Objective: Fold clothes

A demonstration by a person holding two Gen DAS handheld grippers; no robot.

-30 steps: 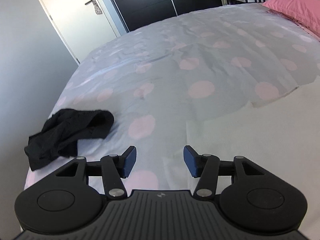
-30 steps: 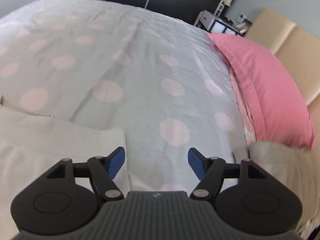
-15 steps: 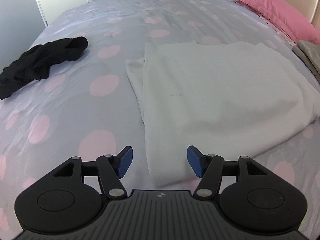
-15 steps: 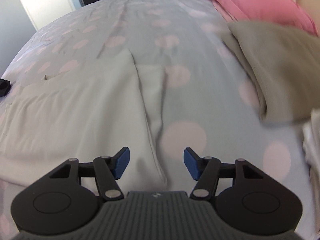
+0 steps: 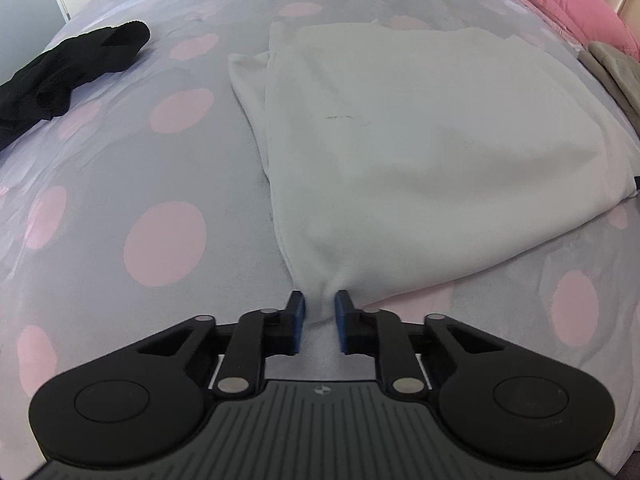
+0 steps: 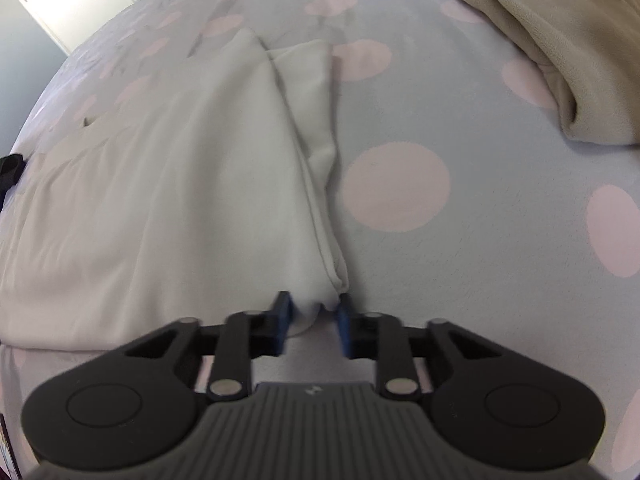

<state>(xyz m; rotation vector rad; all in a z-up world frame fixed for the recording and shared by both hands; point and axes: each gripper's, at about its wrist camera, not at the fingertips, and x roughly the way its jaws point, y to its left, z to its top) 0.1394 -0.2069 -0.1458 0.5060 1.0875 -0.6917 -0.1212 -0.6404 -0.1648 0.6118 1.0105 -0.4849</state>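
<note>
White folded garment [image 5: 420,140] lies on the bed [image 5: 120,184], each hand-held gripper [image 5: 319,305] [image 6: 311,306] just clamped onto a near corner.

Soft, even daylight, faint shadows, strong fisheye bending at dark corners, slight motion blur in right view.

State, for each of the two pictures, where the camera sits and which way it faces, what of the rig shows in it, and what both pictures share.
Left wrist: sits on the left gripper, looking steeply down along its fingers at the white garment; a black garment lies far left; jaws have just closed, pinching a near corner.
Right wrist: sits on the right gripper, facing steeply down; jaws have just closed on another near corner; a beige garment lies upper right.
Shared: the white garment and the polka-dot bedspread.
</note>
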